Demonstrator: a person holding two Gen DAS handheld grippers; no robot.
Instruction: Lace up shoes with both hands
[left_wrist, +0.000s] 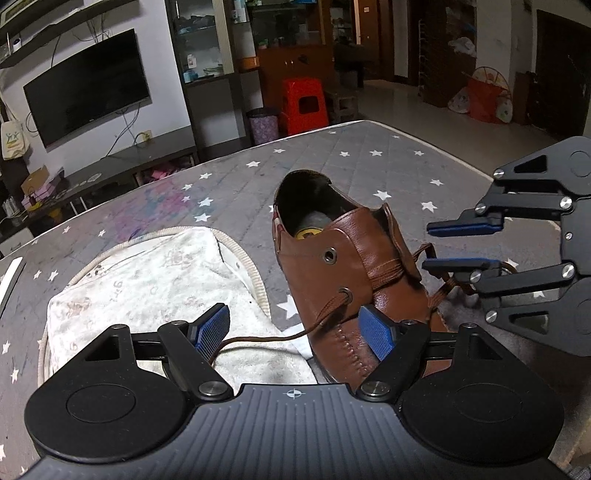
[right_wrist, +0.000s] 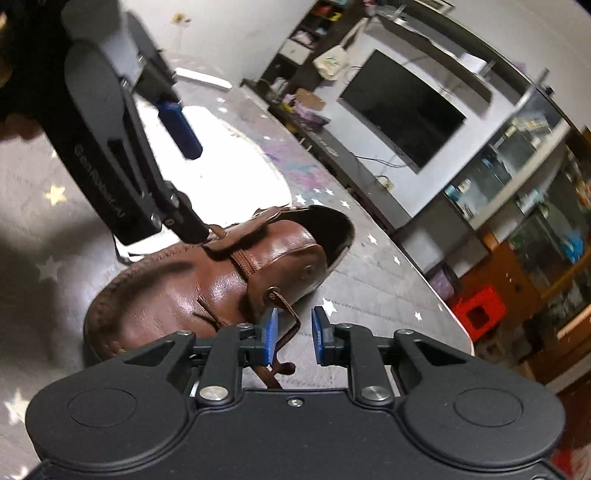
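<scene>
With the left gripper (left_wrist: 295, 328) and right gripper (right_wrist: 294, 334) both released, grasp the limp, thin brown lace (right_wrist: 286, 314) near its free end; the stiff leather shoe (left_wrist: 343, 280) stays put.

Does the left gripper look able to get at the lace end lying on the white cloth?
Probably yes. The left gripper is open, the lace end lies between its fingers on the white cloth, nothing over it.
</scene>
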